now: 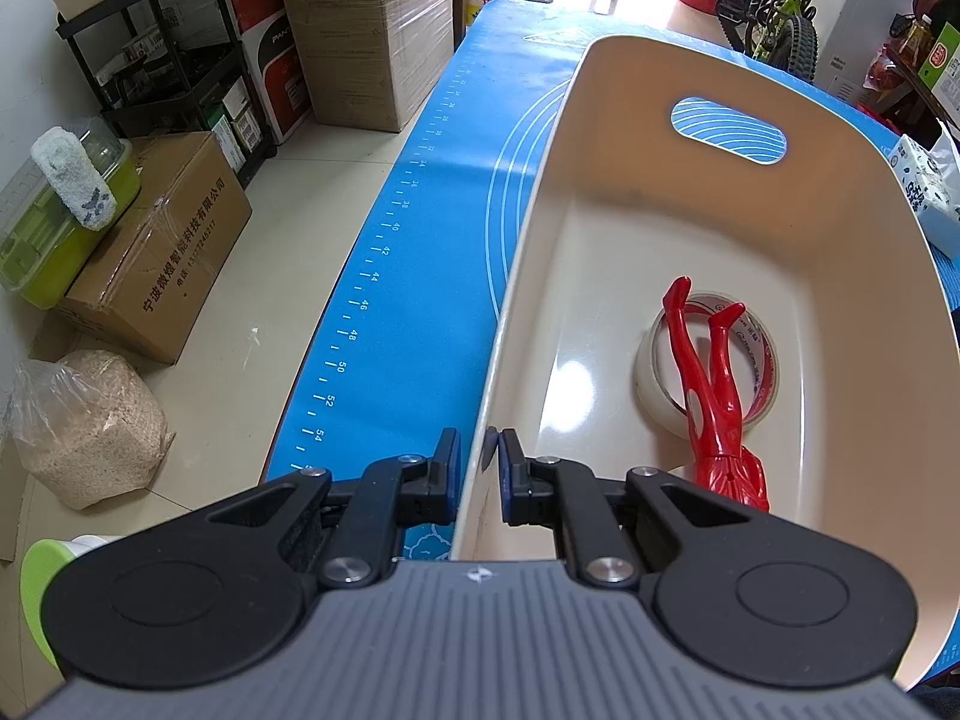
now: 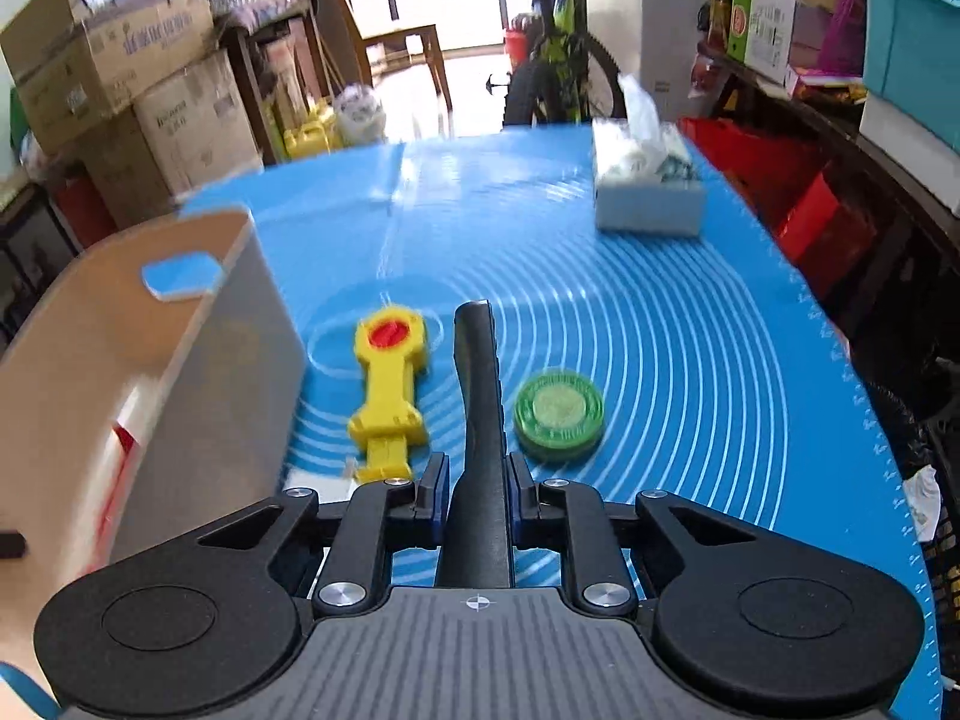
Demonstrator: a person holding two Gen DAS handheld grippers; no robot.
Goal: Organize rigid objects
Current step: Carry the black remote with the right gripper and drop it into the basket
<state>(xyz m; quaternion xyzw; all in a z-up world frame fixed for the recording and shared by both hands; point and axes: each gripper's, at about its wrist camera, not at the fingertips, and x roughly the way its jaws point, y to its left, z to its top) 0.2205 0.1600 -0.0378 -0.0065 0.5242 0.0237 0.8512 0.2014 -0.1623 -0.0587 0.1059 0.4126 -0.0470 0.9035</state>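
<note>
Jaws around dark tool (image 2: 478,420)

Ahead of my right tool (image 2: 477,495), the blue-matted counter (image 2: 690,330) lay mostly open. A yellow plastic toy wrench (image 2: 389,387) sat left of my path, a green round tin (image 2: 558,414) right of it, a white tissue box (image 2: 648,192) farther back. The beige plastic bin (image 2: 198,360) walled the left. Inside, a clear tape roll (image 1: 654,378) and red figurine (image 1: 714,396) crowded the right; the rest was bare.
</note>
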